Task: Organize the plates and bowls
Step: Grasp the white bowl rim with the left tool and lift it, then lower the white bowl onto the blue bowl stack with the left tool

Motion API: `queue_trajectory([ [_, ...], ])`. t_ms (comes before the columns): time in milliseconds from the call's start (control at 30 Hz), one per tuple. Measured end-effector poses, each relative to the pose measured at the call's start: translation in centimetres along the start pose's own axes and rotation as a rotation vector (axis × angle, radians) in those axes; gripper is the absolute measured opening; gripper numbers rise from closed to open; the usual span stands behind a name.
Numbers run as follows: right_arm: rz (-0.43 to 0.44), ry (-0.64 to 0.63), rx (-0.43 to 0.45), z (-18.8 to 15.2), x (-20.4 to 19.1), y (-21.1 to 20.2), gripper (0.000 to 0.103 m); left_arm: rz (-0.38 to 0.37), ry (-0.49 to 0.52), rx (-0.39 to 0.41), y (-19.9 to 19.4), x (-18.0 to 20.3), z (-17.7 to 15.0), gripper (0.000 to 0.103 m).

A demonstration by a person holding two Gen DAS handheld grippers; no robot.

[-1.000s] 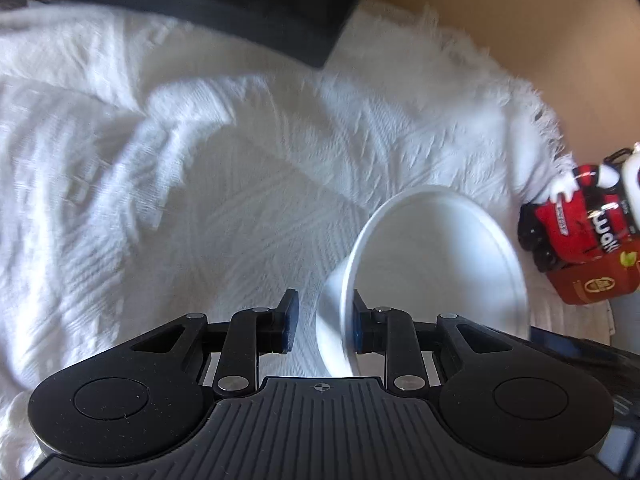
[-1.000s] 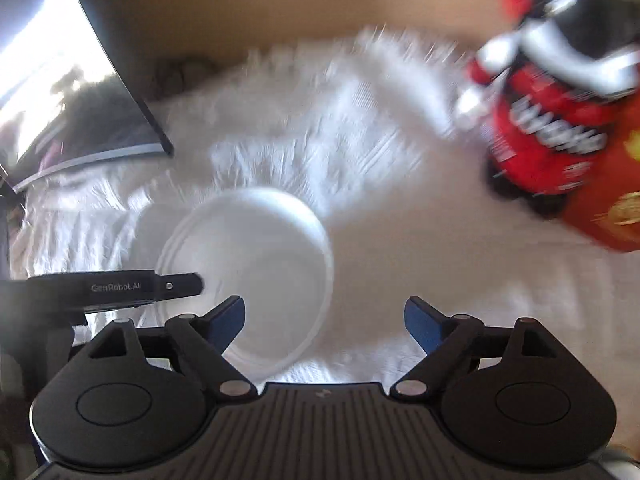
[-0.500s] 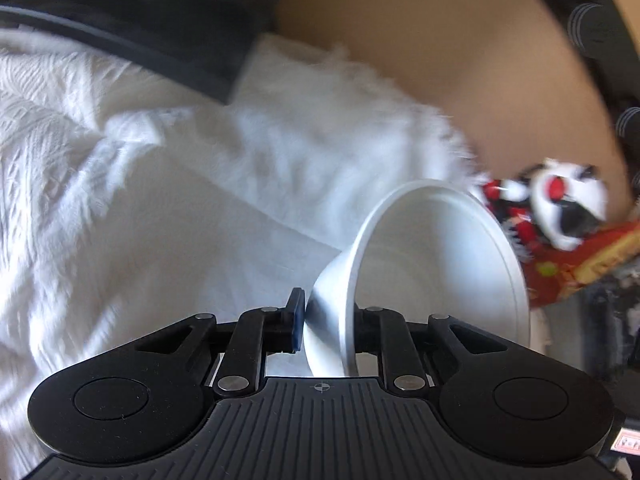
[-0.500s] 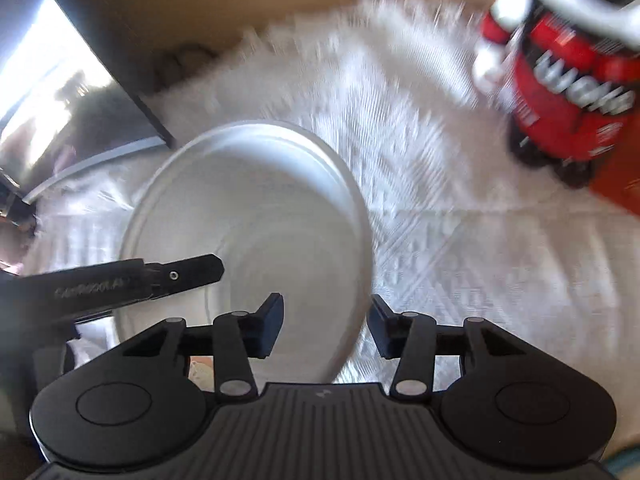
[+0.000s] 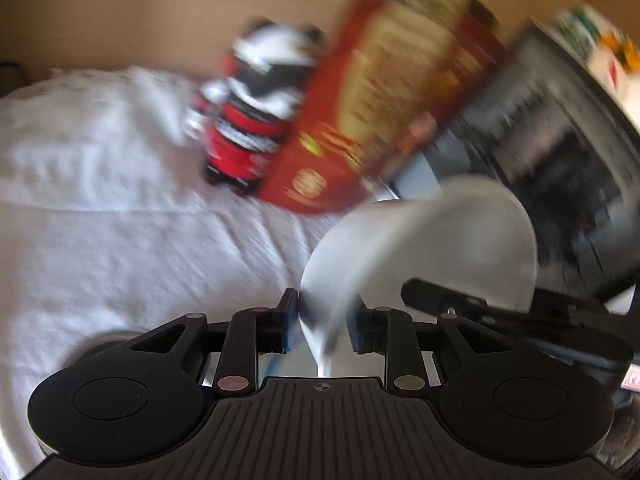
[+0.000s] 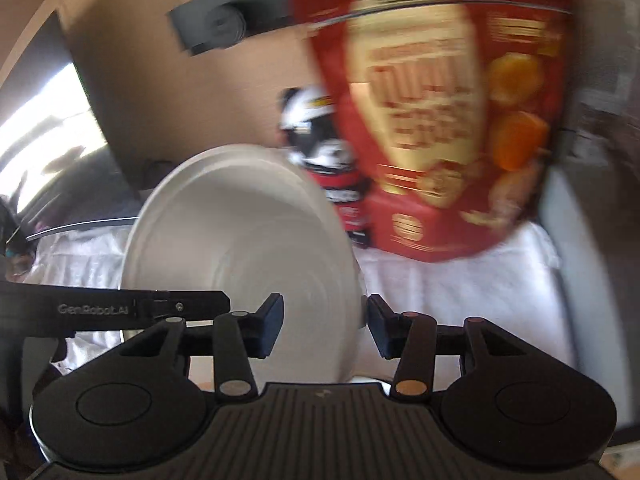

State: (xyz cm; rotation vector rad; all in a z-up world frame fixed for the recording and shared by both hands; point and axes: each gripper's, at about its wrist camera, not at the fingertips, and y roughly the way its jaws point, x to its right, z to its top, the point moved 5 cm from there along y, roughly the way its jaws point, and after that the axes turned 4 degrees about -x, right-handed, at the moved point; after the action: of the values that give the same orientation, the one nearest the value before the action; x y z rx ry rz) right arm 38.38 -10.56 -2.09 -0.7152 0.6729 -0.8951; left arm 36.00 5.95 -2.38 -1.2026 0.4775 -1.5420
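Observation:
A white bowl (image 5: 432, 240) is lifted off the white cloth and tilted on its side. My left gripper (image 5: 322, 326) is shut on the bowl's rim, with one finger inside and one outside. In the right wrist view the same bowl (image 6: 244, 240) faces me with its opening. My right gripper (image 6: 323, 326) straddles the bowl's right rim with its jaws part open; whether they touch it I cannot tell. The left gripper's black arm (image 6: 120, 310) crosses at the left. The frames are blurred by motion.
A red snack box (image 5: 376, 112) and a red, black and white figurine (image 5: 256, 120) stand at the back of the white cloth (image 5: 120, 240). A dark shelf unit (image 5: 560, 152) is at the right. A beige wall (image 6: 168, 92) rises behind.
My left gripper closed on the bowl's rim, lifted it and swung it right toward the red box. My right gripper narrowed its jaws and came up around the bowl's other side.

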Motion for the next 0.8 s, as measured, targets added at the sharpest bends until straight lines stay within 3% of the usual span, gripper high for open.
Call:
queue_trajectory([
  [200, -0.007, 0.057, -0.027, -3.3, 5.3, -1.5, 0.047, 0.033, 0.056, -0.117, 3.7, 3.8, -3.7, 0.028],
  [367, 0.023, 0.054, -0.123, -6.7, 6.2, 1.0, 0.047, 0.108, 0.005, -0.187, 6.5, 1.9, -5.9, 0.024],
  [467, 0.048, 0.051, -0.158, -7.4, 6.4, 3.2, 0.047, 0.152, -0.056, -0.187, 7.4, 0.3, -6.1, 0.024],
  [600, 0.005, 0.032, -0.177, -7.2, 6.2, 5.4, 0.047, 0.202, -0.085, -0.175, 7.1, -1.5, -6.2, 0.024],
  [800, 0.008, 0.007, -0.204, -7.0, 6.1, 6.8, 0.047, 0.169, -0.12, -0.197, 6.6, -2.5, -7.2, 0.022],
])
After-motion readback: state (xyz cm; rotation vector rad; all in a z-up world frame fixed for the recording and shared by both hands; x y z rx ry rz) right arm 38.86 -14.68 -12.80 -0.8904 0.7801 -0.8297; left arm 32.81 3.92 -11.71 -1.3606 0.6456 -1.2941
